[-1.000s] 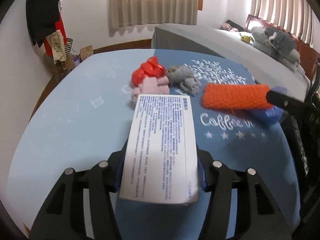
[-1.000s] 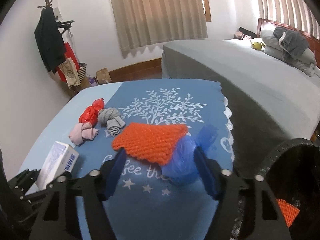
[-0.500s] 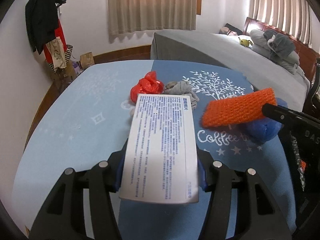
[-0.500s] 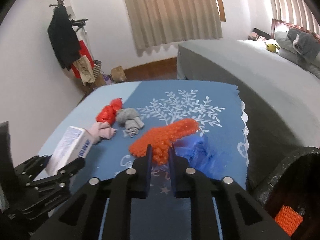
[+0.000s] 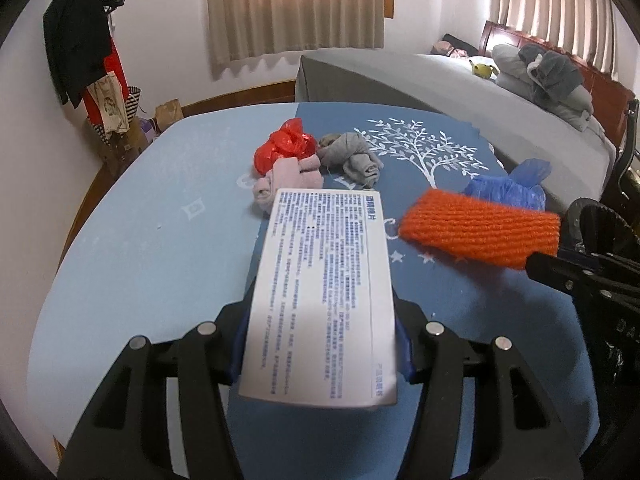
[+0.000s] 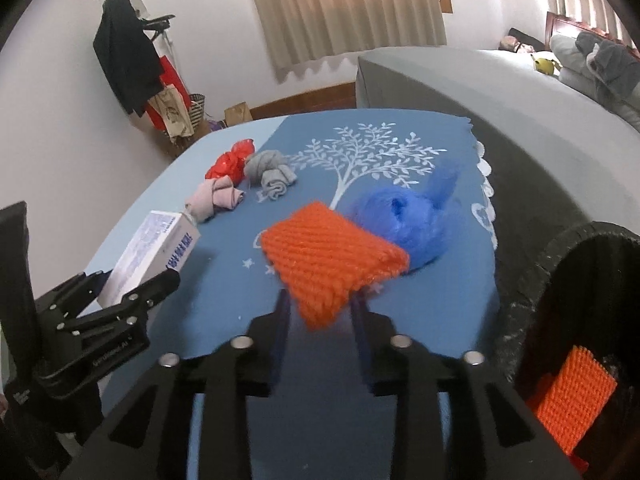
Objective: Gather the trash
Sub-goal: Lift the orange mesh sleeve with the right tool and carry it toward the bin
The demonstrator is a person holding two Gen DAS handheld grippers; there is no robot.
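My left gripper is shut on a white printed carton and holds it above the blue table; the carton also shows in the right wrist view. My right gripper is shut on an orange foam net, lifted above the table; the net also shows in the left wrist view. A blue plastic bag lies just behind the net. A red plastic bag, a grey sock roll and a pink sock roll lie farther back.
A black bin stands at the table's right edge, with another orange net inside. A grey bed lies beyond the table. A coat rack with bags stands at the far left wall.
My right gripper shut on the orange net, lifted it off the blue bag and swung toward the bin. My left gripper kept the carton and rose slightly.
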